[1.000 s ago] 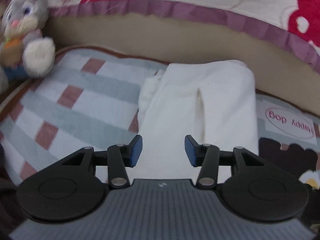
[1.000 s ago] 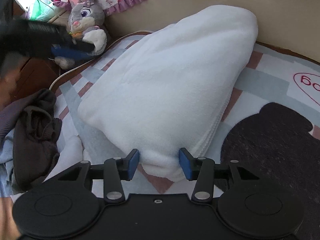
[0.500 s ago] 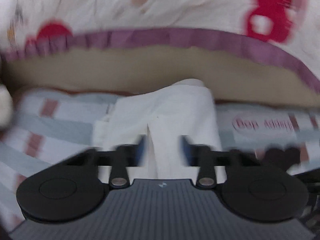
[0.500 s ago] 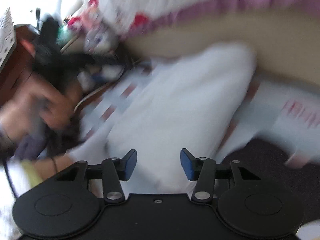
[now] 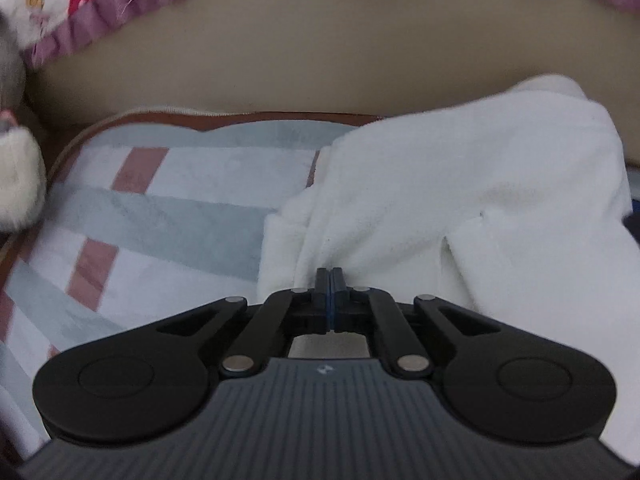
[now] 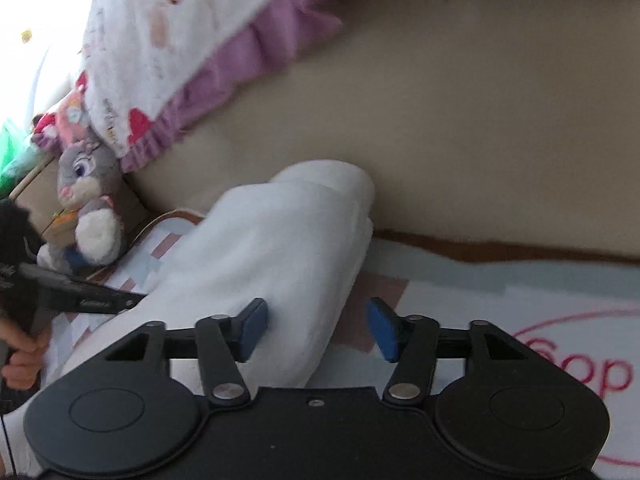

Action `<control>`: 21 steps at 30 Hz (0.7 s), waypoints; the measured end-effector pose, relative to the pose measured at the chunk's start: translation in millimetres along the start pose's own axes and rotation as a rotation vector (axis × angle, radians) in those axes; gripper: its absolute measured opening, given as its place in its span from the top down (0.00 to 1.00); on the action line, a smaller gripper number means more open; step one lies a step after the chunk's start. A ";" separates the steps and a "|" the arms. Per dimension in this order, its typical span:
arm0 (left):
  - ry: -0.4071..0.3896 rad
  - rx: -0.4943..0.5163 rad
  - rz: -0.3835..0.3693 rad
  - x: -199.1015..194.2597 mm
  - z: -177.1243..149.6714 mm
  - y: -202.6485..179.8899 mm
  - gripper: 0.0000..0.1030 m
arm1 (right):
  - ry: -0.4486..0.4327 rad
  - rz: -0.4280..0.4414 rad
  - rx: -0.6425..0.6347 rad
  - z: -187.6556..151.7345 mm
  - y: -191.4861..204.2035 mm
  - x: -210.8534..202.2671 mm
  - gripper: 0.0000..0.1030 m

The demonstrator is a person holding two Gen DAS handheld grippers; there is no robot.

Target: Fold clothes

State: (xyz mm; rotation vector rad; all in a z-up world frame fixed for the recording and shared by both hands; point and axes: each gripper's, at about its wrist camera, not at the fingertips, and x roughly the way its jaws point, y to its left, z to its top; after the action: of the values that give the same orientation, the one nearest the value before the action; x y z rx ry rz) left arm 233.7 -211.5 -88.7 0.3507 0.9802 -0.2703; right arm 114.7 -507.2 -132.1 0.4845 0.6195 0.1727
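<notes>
Beige sofa back (image 5: 320, 52) fills the far side in both views; a white blanket w/ purple ruffle (image 6: 224, 80) hangs over its top edge. Seat covered by a plaid mat (image 5: 168, 208), grey/white/pink checks, red oval print at its right end in right wrist view.

White fleece garment (image 5: 460, 200) lies on the mat, bundled lengthwise, far end against the sofa back; a slit or seam shows on its right part in left wrist view. Grey plush rabbit (image 6: 86, 196) sits at the mat's left end, near the garment but apart.

Left gripper (image 5: 329, 276): fingers fully together, tips at a fold of the garment's near-left edge; cloth puckers toward them but whether fabric is pinched, can't tell. Jaws just finished closing.

Right gripper (image 6: 316, 328): jaws apart, just been opening wider. Garment's near-right edge lies between/under them; pads (image 6: 252, 330) not pressing on it.
</notes>
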 end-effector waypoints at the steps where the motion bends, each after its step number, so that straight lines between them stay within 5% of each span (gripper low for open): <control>1: 0.001 0.002 0.008 0.7 0.0 -0.7 0.98 | -0.005 0.016 0.032 -0.3 -3.5 5.0 0.33; 7: 0.014 -0.050 0.016 3.1 5.9 0.9 0.98 | 0.019 0.170 0.098 21.3 -5.6 27.3 0.29; 10: -0.008 -0.040 0.009 2.7 2.9 1.5 0.98 | 0.046 0.059 -0.039 27.8 8.3 47.6 0.28; 18: -0.015 -0.127 -0.048 -0.7 2.4 21.1 0.98 | -0.089 0.012 -0.070 35.3 9.6 54.2 0.29; 20: -0.006 -0.155 0.043 -4.0 5.4 26.5 0.94 | -0.098 -0.033 -0.101 35.0 17.4 53.9 0.30; 21: 0.000 -0.169 0.103 -5.7 7.2 29.0 0.80 | -0.102 -0.055 -0.116 34.8 21.2 53.9 0.30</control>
State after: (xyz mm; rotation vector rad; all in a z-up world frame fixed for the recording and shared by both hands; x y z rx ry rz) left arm 247.1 -187.6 -75.4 0.2458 0.9746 -0.0927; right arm 178.5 -486.0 -125.0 0.3614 0.5195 0.1300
